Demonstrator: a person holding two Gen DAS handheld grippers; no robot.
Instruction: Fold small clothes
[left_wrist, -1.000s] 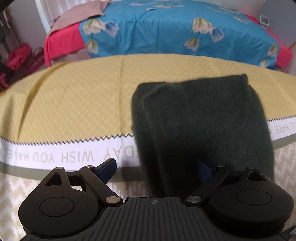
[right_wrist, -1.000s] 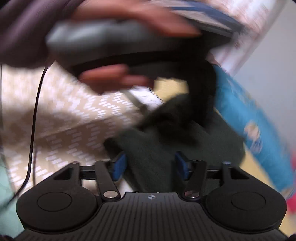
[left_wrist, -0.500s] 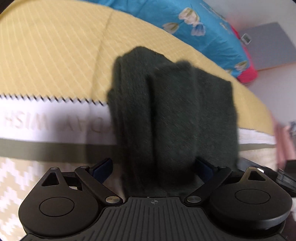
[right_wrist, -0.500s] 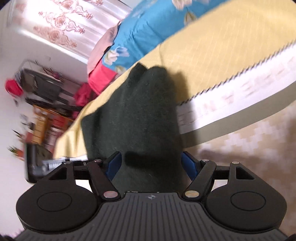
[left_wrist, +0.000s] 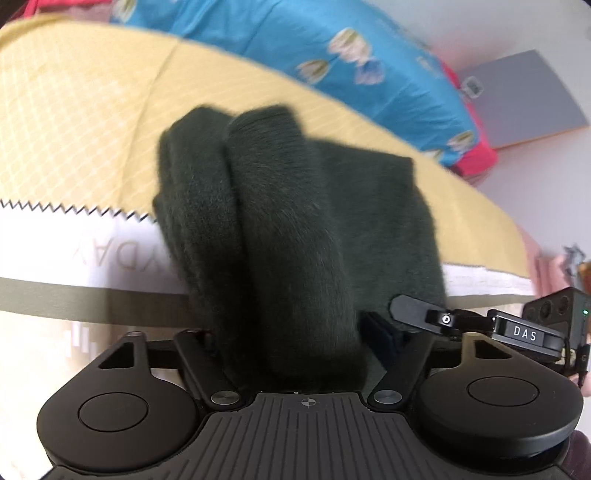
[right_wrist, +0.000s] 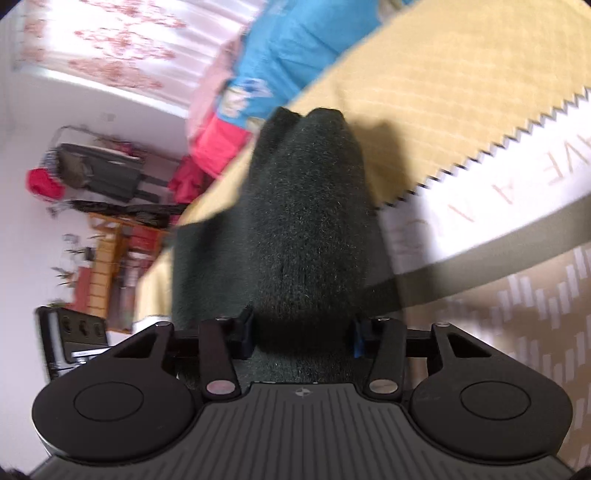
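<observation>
A dark green fuzzy garment (left_wrist: 295, 229), folded into thick layers, rests on the yellow tablecloth (left_wrist: 74, 122). My left gripper (left_wrist: 291, 332) has closed in on a thick bundle of it that fills the gap between the fingers. My right gripper (right_wrist: 301, 332) grips the garment (right_wrist: 310, 229) from the opposite side, its blue pads (right_wrist: 356, 338) pressed against the fabric. The right gripper's finger also shows in the left wrist view (left_wrist: 417, 312) at the garment's right edge. The fingertips are mostly hidden by fabric.
The tablecloth has a white band with lettering (right_wrist: 517, 184) and a patterned beige border (right_wrist: 535, 302). A bed with a blue floral cover (left_wrist: 332, 48) lies beyond the table. Cluttered shelves and a chair (right_wrist: 103, 173) stand to the side.
Both grippers have narrowed onto the garment, which is now bunched thicker between the fingers. The right gripper swung round from the patterned border to the garment's other side.
</observation>
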